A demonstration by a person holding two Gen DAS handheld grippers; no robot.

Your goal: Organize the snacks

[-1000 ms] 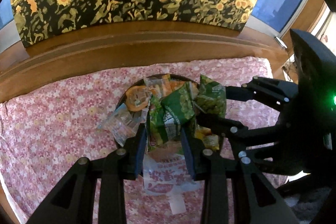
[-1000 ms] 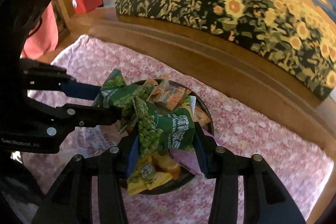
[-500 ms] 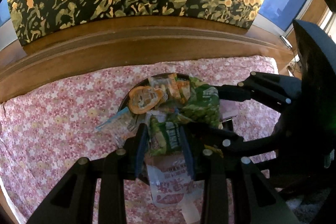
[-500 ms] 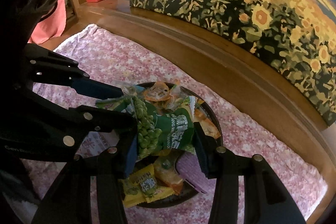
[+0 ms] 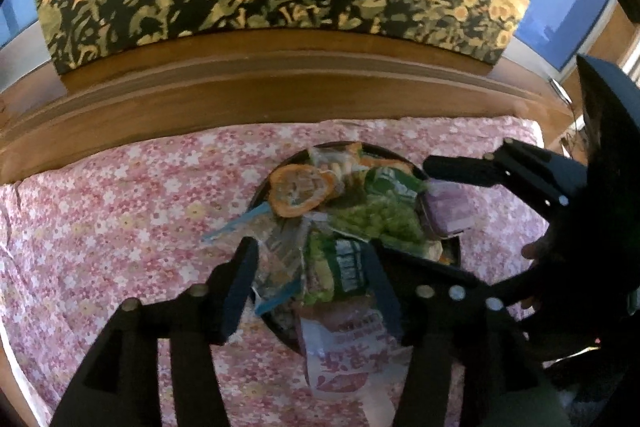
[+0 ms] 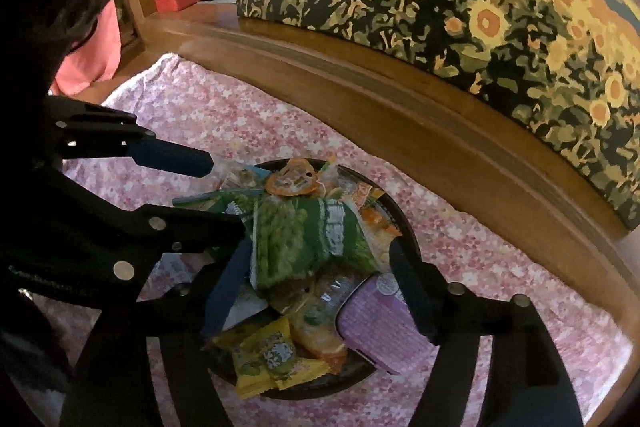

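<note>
**A:** Where do the snacks sit, and why are both tools crowded over one spot?

**B:** Nearly everything is heaped in the round dark shallow tray (image 6: 402, 225) on the pink floral cloth (image 5: 120, 211). I judge the job to be gathering loose packets there, so both tools meet above the heap. The left tool (image 5: 310, 251) is spread, with a crinkled green foil packet (image 5: 340, 269) lying loose between its fingers. It touches at most one pad.

**A:** And the other one?

**B:** The right tool (image 6: 318, 251) is spread too, straddling a larger green packet printed with peas (image 6: 304, 239). That packet rests on top of the pile, and I see a gap at the right-hand pad, so nothing is pinched. It looks laid down rather than carried.

**A:** What are the packets like?

**B:** Mostly thin glossy film, pillow-shaped and slippery, so they slump against each other. A round orange foil-lidded cup (image 6: 290, 181) lies tilted near the far rim. A purple ribbed pack with rounded corners (image 6: 372, 327) leans on the near side, beside small yellow sachets (image 6: 268, 355). One white pouch with red print (image 5: 348, 355) hangs half over the rim onto the cloth.

**A:** So that one is unfinished?

**B:** I'd guess so. It is flat and limp, so an edge pinch suits it best.
</note>
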